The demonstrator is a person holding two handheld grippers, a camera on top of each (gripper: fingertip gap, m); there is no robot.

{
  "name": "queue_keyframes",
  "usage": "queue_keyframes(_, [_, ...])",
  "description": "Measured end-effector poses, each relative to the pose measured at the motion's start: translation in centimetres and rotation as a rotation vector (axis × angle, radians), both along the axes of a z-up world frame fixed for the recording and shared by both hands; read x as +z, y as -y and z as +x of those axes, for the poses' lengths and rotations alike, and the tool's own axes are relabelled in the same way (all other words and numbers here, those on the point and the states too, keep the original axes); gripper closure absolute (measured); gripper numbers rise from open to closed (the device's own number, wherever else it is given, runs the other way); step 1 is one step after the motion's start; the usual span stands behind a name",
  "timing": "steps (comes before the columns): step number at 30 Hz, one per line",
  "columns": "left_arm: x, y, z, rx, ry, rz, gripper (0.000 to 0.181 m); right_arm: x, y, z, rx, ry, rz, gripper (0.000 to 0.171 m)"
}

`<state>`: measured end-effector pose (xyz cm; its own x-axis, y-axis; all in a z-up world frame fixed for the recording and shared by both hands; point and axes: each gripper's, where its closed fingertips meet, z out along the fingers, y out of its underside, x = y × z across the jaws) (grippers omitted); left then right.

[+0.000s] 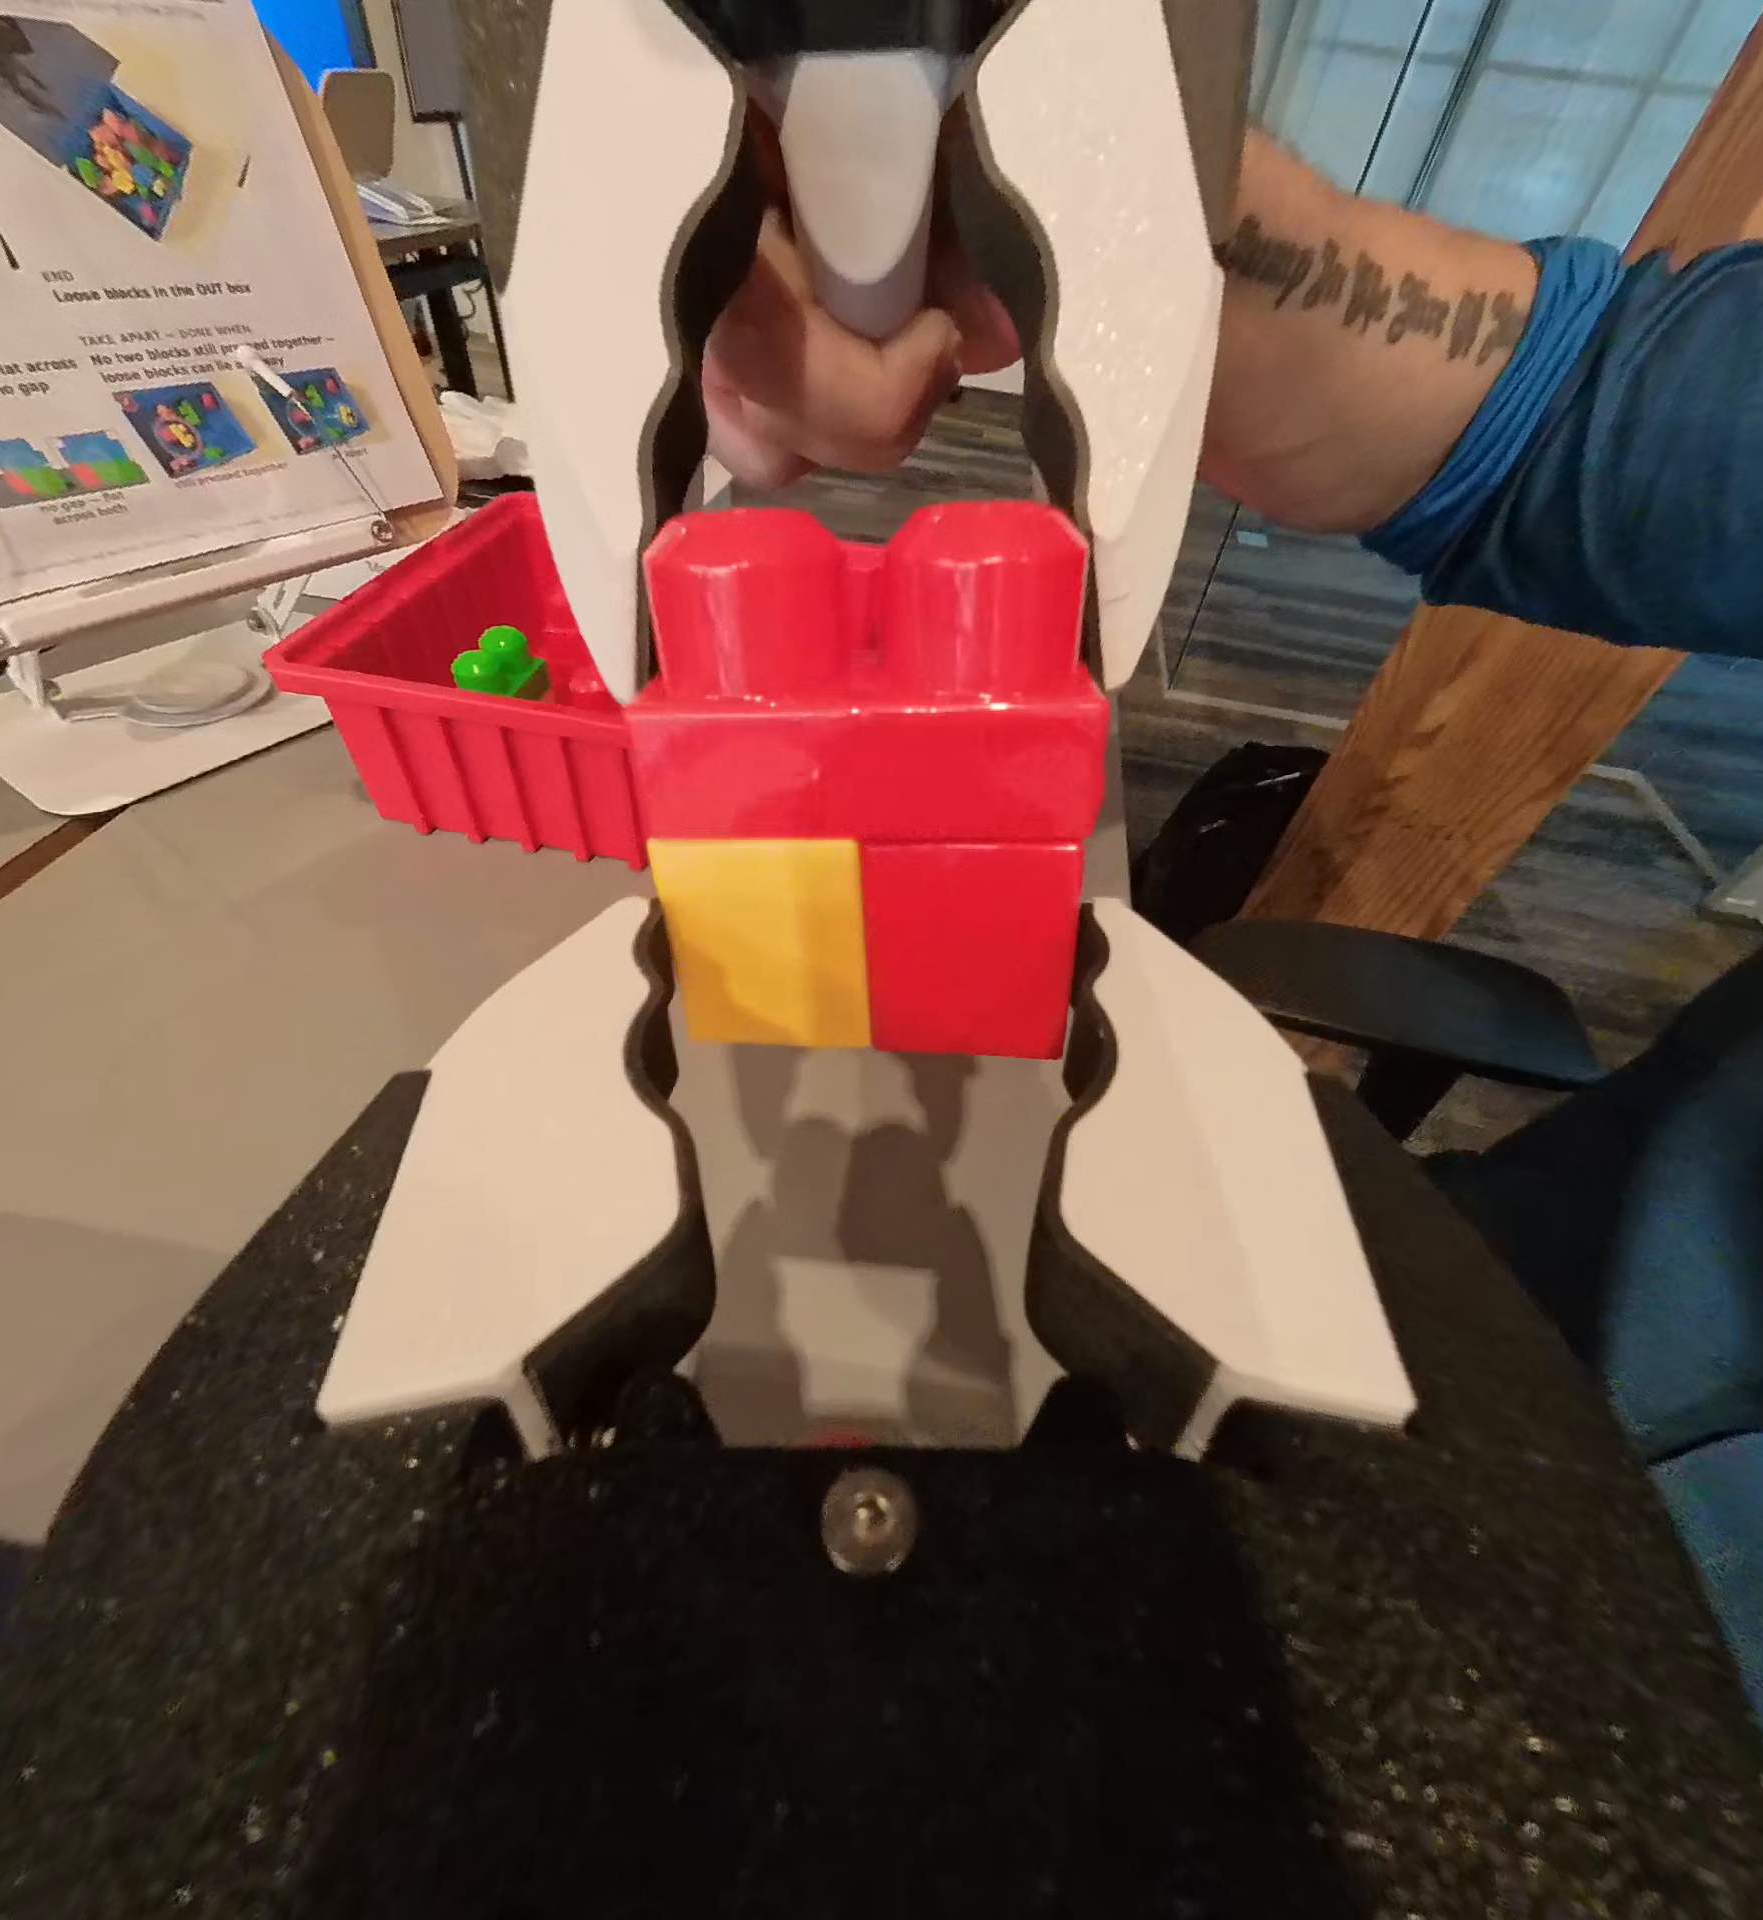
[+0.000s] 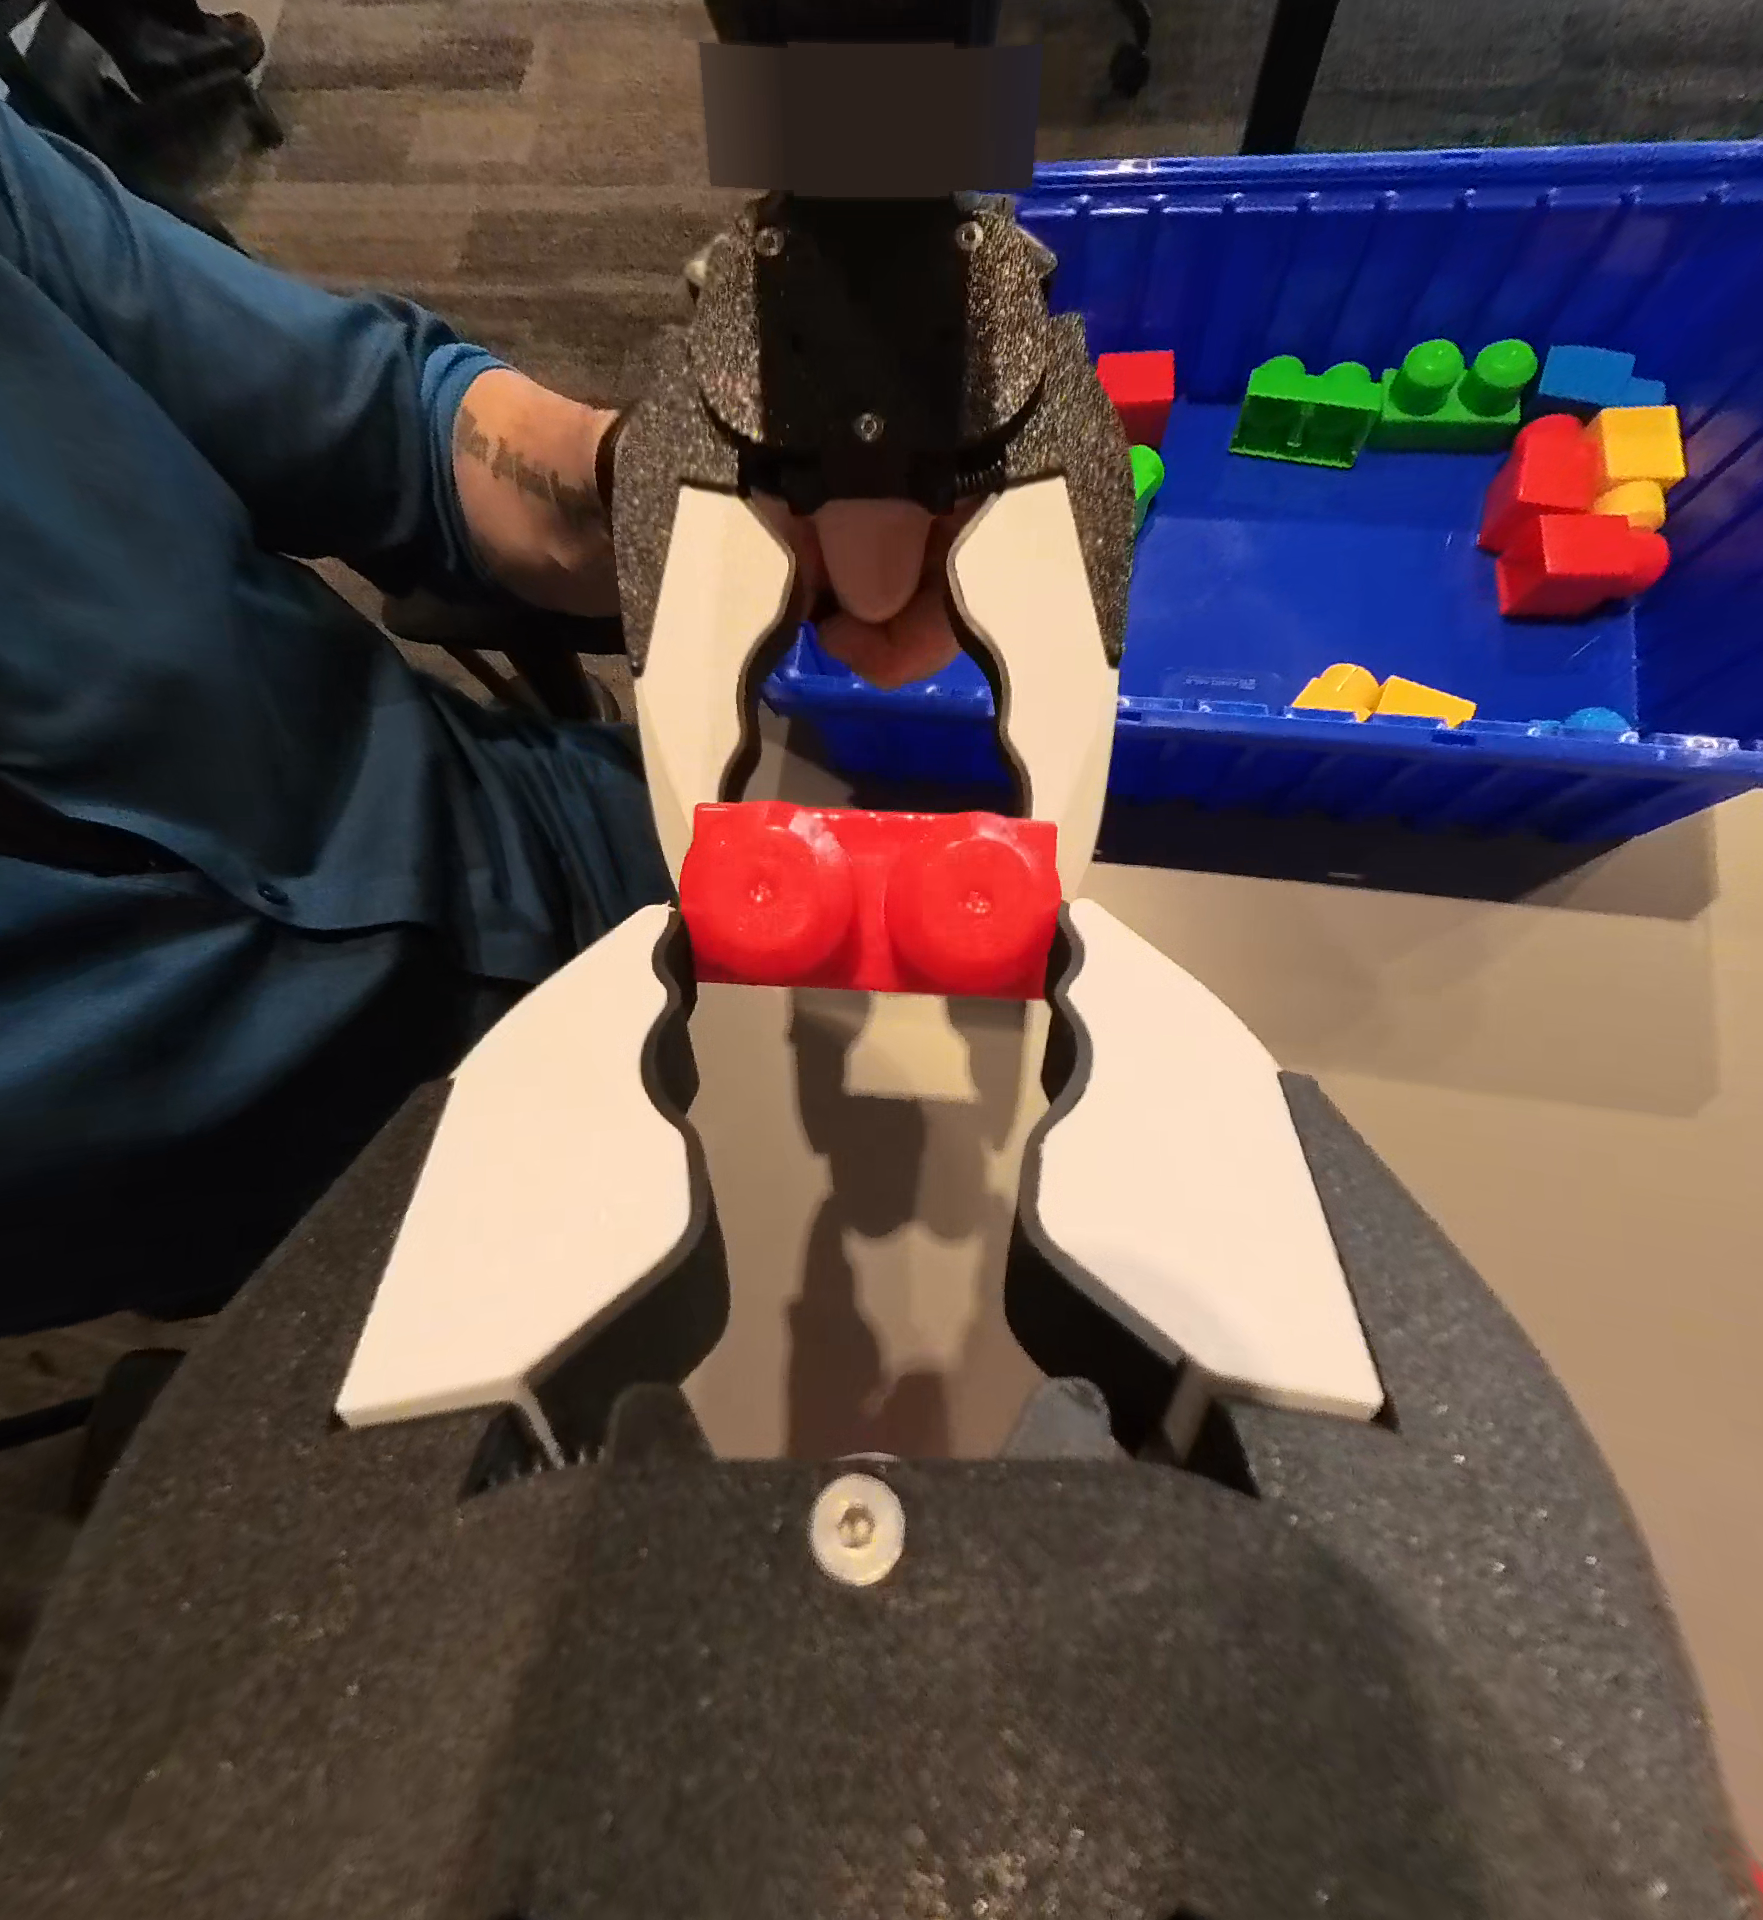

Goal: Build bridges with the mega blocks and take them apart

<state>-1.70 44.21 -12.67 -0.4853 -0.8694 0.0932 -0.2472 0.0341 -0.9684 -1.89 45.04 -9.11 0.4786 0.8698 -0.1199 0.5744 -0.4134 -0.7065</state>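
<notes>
A small bridge is held between both grippers above the tan table (image 1: 181, 1039). A red two-stud block (image 1: 866, 769) sits across a yellow block (image 1: 763, 935) and a red block (image 1: 970, 935) standing side by side. My left gripper (image 1: 872, 935) is shut on the two lower blocks from their outer sides. My right gripper (image 1: 866, 623) comes in from the far side, shut on the top red block. In the right wrist view, the right gripper (image 2: 866, 914) clamps the top red block (image 2: 861, 904), seen studs-on, with the left gripper (image 2: 872, 831) opposite; the lower blocks are hidden.
A red bin (image 1: 461, 748) behind the bridge holds a green block (image 1: 498, 665). A blue bin (image 2: 1376, 582) holds several loose blocks. An instruction sheet on a stand (image 1: 129, 312) is at the far left. A wooden post (image 1: 1479, 727), a black chair (image 1: 1396, 997) and the person's arms lie beyond the table edge. Only a small space, under 4 cm, lies between the two pairs of fingers.
</notes>
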Motion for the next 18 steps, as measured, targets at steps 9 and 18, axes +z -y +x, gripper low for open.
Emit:
queue_keyframes(9, [0.5, 0.2, -0.2, -0.004, 0.021, -0.046, 0.109, 0.5, 0.0, -0.3, -0.001, -0.047, -0.005, 0.105])
queue_keyframes(18, [1.3, -0.5, -0.5, 0.054, 0.049, -0.031, 0.109, 0.6, -0.1, 0.0, -0.057, -0.078, 0.013, 0.106])
